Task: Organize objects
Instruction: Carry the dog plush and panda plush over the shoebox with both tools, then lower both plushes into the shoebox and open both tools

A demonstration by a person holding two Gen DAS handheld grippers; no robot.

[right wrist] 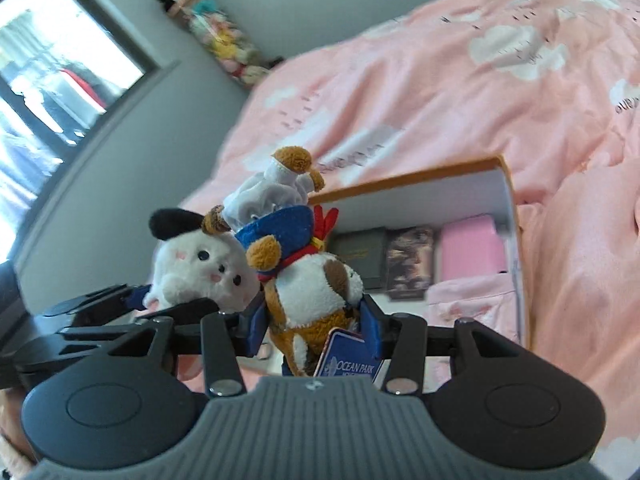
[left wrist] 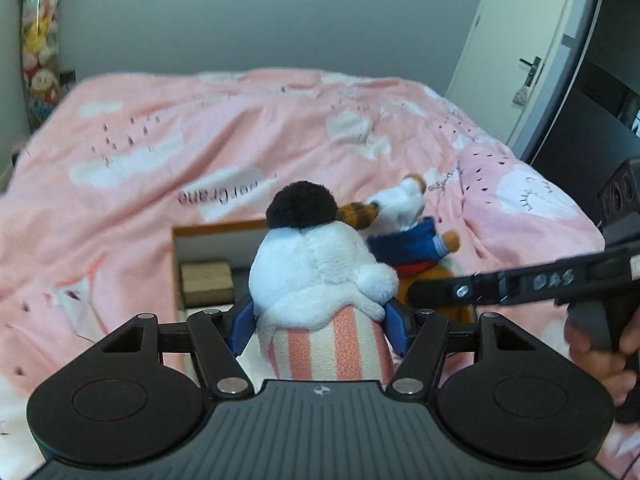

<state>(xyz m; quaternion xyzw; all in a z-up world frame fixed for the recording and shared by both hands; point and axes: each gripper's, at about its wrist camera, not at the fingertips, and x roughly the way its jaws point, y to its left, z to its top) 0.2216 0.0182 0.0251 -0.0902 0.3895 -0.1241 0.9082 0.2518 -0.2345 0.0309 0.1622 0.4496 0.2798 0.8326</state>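
Left claw (left wrist: 320, 320) clamped on white plush (left wrist: 320, 268) with black ear and striped base, held above pink bed (left wrist: 160, 140). Right claw (right wrist: 316, 328) clamped on brown-and-white plush in blue jacket (right wrist: 316, 280), just beside the first. Open box (right wrist: 516, 248) lies on bed behind both

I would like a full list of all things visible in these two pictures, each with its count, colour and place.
white plush: 1, white with black ear and striped pink base, in left gripper
brown plush: 1, brown and white, blue jacket, white hat, in right gripper
box: 1, white inside, orange rim, open on the bed
small boxes: 3 seen from the right wrist, dark, brownish, pink, inside the box
duvet: 1, pink with white clouds, over the bed
toy column: 1, mixed colours, by the wall
door: 1, white, far right
left gripper: 1, black, blue pads
right gripper: 1, black, blue pads
hand: 1, on right gripper handle
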